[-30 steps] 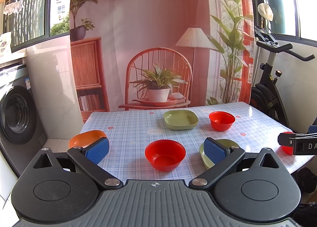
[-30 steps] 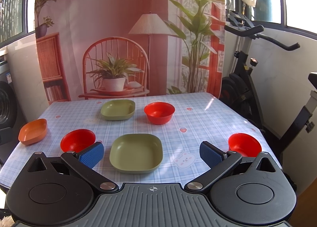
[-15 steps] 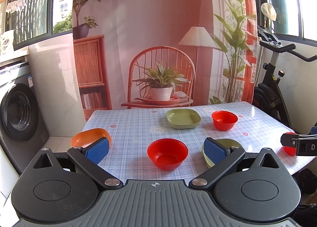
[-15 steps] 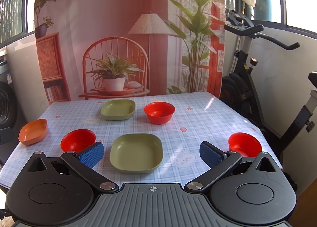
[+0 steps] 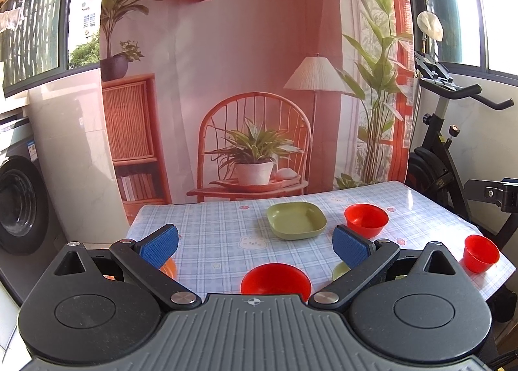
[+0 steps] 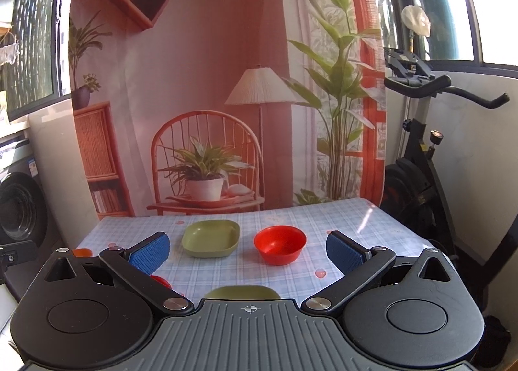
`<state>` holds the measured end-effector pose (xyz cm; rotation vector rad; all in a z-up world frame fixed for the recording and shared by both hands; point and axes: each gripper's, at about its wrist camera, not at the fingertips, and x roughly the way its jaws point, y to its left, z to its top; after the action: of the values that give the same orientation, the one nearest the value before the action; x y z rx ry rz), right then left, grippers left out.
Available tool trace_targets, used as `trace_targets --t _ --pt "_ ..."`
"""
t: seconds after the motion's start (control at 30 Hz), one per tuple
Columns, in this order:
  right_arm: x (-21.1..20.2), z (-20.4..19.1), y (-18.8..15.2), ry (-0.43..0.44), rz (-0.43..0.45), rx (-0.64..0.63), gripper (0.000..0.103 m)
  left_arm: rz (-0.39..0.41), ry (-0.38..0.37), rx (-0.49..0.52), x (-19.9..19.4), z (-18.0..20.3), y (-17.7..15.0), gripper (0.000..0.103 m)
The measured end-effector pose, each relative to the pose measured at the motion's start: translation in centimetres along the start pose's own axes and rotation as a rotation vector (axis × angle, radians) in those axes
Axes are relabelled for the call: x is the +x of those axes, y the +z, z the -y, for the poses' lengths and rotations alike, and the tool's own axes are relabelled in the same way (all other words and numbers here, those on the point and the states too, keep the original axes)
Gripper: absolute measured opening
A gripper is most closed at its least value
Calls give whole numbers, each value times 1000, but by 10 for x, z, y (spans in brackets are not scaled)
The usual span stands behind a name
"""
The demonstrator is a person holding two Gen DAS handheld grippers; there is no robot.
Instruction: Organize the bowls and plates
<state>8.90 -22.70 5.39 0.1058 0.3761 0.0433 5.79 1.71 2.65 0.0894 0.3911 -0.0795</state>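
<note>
My left gripper (image 5: 255, 241) is open and empty above the near edge of the checked table (image 5: 213, 225). Below it sits a red bowl (image 5: 275, 280). A green square plate (image 5: 296, 220) and a red bowl (image 5: 365, 220) sit farther back, a small red bowl (image 5: 480, 252) at the right edge. An orange dish (image 5: 168, 269) and a green plate (image 5: 341, 270) peek out behind the fingers. My right gripper (image 6: 244, 249) is open and empty, facing the far green plate (image 6: 211, 238) and red bowl (image 6: 280, 244). A near green plate (image 6: 242, 292) lies partly hidden below it.
An exercise bike (image 6: 421, 157) stands right of the table. A washing machine (image 5: 19, 196) stands at the left. A printed backdrop (image 5: 252, 79) hangs behind the table. The other gripper shows at the right edge of the left wrist view (image 5: 498, 192).
Both grippers have tilted upward and risen, so the table and dishes sit lower in both views. The jaws stay open. No dish has moved.
</note>
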Motion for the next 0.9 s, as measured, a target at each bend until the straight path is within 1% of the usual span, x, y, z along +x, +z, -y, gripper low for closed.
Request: trace_targets --t 0.03,0.13,0.2,0.27,0.37,0.43,0.5,0.57,0.63,0.67,0.7,0.77,0.83,0.87,0.9 --pt "7 2 6 17 24 11 103 -1 -10 5 5 -1 4 102" --pt "23 3 17 30 49 7 103 -23 -11 -2 25 -7 16 101" --pt "40 7 26 41 53 18 103 -34 -7 -11 39 -12 25 94" --pt "58 10 29 56 56 44 103 -47 -7 -25 51 -17 32 92" --pt "78 10 29 57 56 87 103 -64 -12 -55 67 -26 40 90" --pt "87 10 25 81 58 118 103 -68 -13 -49 75 -31 42 88" --pt "99 10 19 101 51 153 103 -78 4 -37 84 -35 42 86" --pt "114 7 10 114 18 173 103 -97 -2 -49 93 -38 35 83" --pt "126 5 5 134 -22 176 103 -141 -28 -73 105 -42 24 76" --pt "134 2 2 146 -48 179 103 -169 -30 -81 111 -43 18 70" --pt "139 1 0 150 -64 177 103 -198 -23 -89 119 -45 12 64" --pt "152 -7 -3 154 -102 151 103 -239 15 -117 131 -52 3 61" --pt "162 -15 -4 131 -131 116 103 -251 39 -161 138 -61 -6 60" --pt "169 -19 -4 115 -162 98 103 -256 38 -169 141 -63 -9 59" --pt "174 -21 -4 111 -177 94 103 -269 35 -171 145 -65 -11 55"
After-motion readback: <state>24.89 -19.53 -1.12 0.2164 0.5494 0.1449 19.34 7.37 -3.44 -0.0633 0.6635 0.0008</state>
